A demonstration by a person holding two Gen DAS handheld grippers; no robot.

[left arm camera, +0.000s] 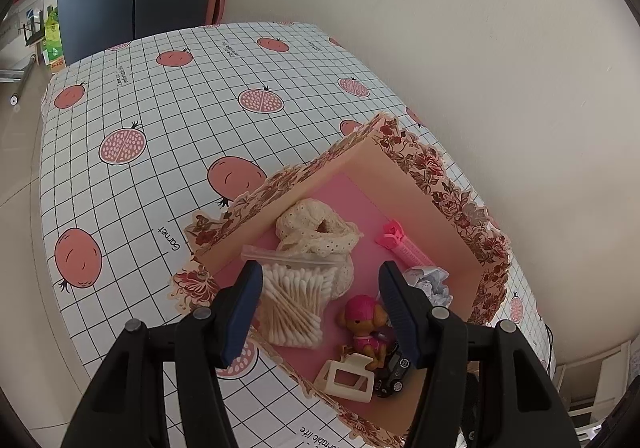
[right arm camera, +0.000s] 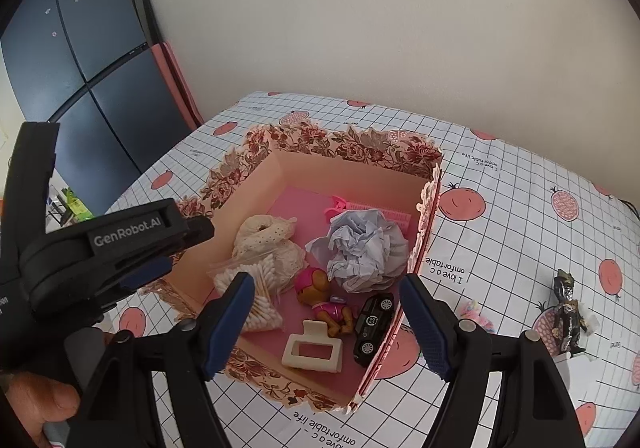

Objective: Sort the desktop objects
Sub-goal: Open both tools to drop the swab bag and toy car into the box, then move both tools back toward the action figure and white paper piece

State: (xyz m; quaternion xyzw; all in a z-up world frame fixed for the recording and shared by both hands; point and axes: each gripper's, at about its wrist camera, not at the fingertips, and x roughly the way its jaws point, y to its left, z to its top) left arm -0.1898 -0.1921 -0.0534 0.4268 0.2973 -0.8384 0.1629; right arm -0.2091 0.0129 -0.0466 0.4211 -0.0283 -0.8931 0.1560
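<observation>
A floral-rimmed cardboard box (left arm camera: 416, 163) (right arm camera: 352, 147) stands on the checked tablecloth. Inside lie a bag of cotton swabs (left arm camera: 294, 300) (right arm camera: 256, 288), a cream lace cloth (left arm camera: 316, 228) (right arm camera: 268, 236), a pink toy dog (left arm camera: 364, 324) (right arm camera: 320, 292), a white hair clip (left arm camera: 348, 378) (right arm camera: 312, 352), a black toy car (left arm camera: 394, 372) (right arm camera: 372, 324), crumpled paper (left arm camera: 430, 282) (right arm camera: 360, 248) and a pink comb (left arm camera: 404, 244) (right arm camera: 372, 213). My left gripper (left arm camera: 320, 268) (right arm camera: 184, 248) hovers open over the box's near-left part, holding nothing. Over the box's near edge my right gripper (right arm camera: 326, 282) is also open, with nothing gripped.
Right of the box on the cloth lie a dark shiny wrapper (right arm camera: 568, 312) and a small pastel item (right arm camera: 476, 314), half hidden by my right finger. A hand (right arm camera: 40, 400) holds the left gripper. A wall lies behind the table, and a dark fridge (right arm camera: 92, 59) stands at the left.
</observation>
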